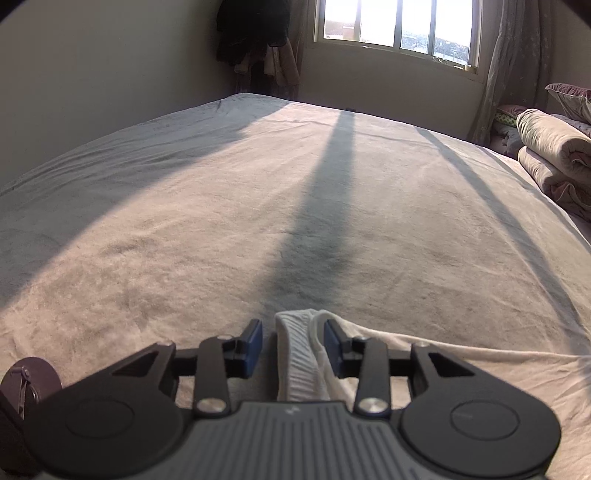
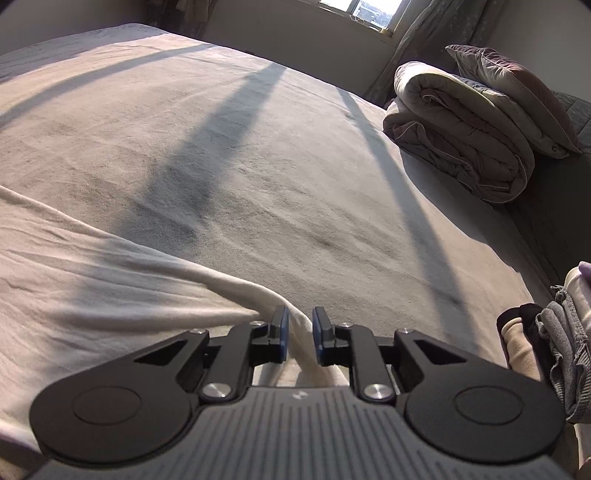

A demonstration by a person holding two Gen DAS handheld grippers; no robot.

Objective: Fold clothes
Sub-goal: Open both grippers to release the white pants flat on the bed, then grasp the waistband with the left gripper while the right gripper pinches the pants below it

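One cream garment (image 1: 424, 354) lies spread on the bed (image 1: 258, 203) at lower right of my left view, not yet folded. My left gripper (image 1: 293, 343) stands part open, ribbed edge between its fingers, ungripped. Right view: right gripper (image 2: 300, 334) part open astride the hem, garment at lower left.

Rolled quilt (image 2: 461, 129) (pillow (image 2: 517, 96) atop) beside window (image 1: 399, 26).

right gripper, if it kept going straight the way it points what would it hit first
Most likely the cream garment: its edge already lies between the open right gripper, apparently unpinched. Just past that is the bed cover, since the gripper tilts downward. Exact depth is hard to judge.
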